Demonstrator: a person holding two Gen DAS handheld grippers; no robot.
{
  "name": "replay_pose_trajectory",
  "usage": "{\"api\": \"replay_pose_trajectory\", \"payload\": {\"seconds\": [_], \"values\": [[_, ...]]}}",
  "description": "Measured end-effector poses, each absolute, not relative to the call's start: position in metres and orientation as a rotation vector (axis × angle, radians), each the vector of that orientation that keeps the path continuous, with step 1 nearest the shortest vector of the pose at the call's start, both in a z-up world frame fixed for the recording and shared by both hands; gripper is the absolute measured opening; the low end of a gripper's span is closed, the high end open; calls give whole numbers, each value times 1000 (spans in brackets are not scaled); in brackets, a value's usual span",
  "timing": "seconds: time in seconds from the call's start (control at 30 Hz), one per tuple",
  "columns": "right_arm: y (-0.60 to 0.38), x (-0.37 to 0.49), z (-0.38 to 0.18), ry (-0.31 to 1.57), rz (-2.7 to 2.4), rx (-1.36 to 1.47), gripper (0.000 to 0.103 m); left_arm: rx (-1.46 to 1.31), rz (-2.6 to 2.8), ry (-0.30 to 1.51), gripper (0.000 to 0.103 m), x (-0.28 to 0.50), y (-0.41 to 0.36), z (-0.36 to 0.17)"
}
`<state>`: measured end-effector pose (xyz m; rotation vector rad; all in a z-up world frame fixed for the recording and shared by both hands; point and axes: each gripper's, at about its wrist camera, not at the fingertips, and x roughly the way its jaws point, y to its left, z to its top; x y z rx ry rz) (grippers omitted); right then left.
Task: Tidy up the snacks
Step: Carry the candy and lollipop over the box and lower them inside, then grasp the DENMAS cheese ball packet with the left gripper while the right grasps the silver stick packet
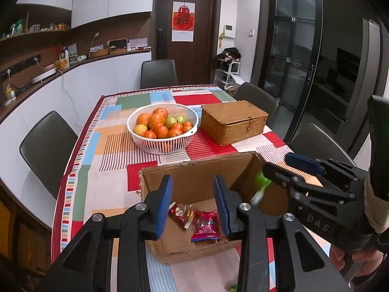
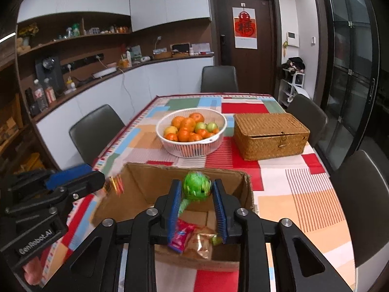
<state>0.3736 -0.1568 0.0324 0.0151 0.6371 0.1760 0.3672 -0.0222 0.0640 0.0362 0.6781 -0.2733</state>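
Both grippers parted over the cardboard box (image 2: 155, 189): right gripper (image 2: 197, 209) lets go a green-wrapped sweet (image 2: 196, 187) between its jaws (blurred), left gripper (image 1: 193, 203) empty; the sweet may bounce off the box's rim onto the tablecloth (image 2: 291, 194)

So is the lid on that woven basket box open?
No, the woven box beside the white fruit bowl has its lid down flat, with the small front latch hanging over the seam.

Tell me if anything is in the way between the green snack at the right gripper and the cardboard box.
Nothing visible does. The green snack is between the fingers of the right gripper, right above the open cardboard box; no flap or lid covers it, and only snack packets lie on its floor.
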Motion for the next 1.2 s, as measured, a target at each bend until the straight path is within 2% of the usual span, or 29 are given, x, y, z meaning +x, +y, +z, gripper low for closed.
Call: {"api": "replay_pose_trajectory", "payload": {"seconds": [0.07, 0.37, 0.63, 1.2], "values": [[-159, 373, 29, 644, 168, 18, 48, 49, -255, 667, 38, 361, -21, 64], [-149, 325, 29, 595, 232, -12, 48, 95, -216, 579, 41, 304, -12, 73], [-132, 274, 23, 588, 320, -23, 48, 150, -183, 571, 47, 253, 0, 74], [-88, 228, -37, 743, 482, -134, 48, 188, -179, 713, 50, 187, 27, 7]]}}
